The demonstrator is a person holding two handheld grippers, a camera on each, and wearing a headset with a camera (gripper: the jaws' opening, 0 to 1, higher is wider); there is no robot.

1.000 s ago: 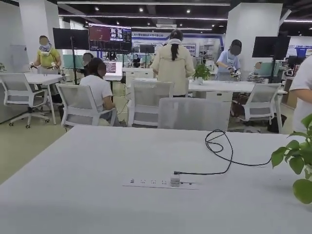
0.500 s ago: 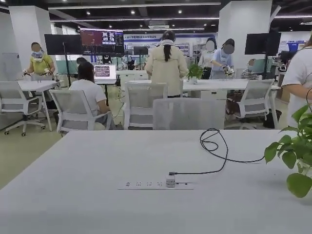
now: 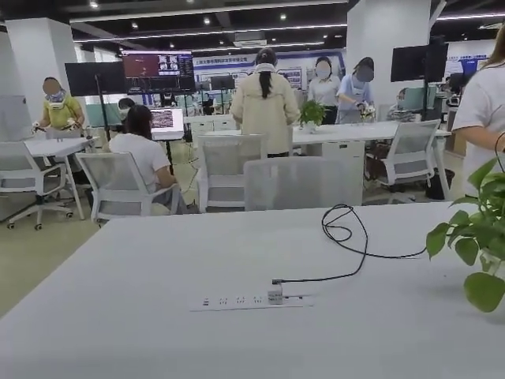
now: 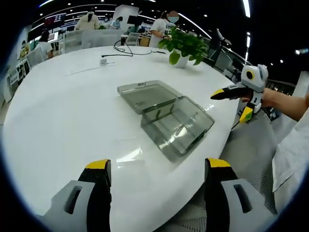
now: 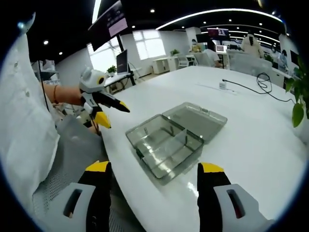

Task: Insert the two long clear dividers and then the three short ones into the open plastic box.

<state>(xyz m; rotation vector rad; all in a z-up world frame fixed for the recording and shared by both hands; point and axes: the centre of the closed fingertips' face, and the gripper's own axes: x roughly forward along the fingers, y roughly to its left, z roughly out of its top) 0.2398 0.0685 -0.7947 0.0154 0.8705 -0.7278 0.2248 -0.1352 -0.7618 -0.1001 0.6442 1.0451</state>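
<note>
The open clear plastic box [image 4: 177, 124] lies near the table edge with its lid [image 4: 145, 94] folded flat behind it. My left gripper [image 4: 157, 170] hovers open just short of the box, jaws spread with nothing between them. From the other side, my right gripper [image 5: 154, 175] faces the same box [image 5: 166, 142], also open and empty. Each gripper appears in the other's view: the right gripper [image 4: 232, 103] and the left gripper [image 5: 111, 112], both held off the table edge with their tips apart. I cannot pick out the clear dividers for certain.
The head view looks across the white table [image 3: 142, 308] at a power strip [image 3: 237, 302], a black cable [image 3: 347, 237] and a leafy plant [image 3: 477, 241]. A potted plant [image 4: 183, 46] stands behind the box. Chairs [image 3: 304, 183] and several people fill the room beyond.
The head camera has shifted a little, so the whole scene sits differently in the picture. People in the background have moved. Nothing on the table has moved.
</note>
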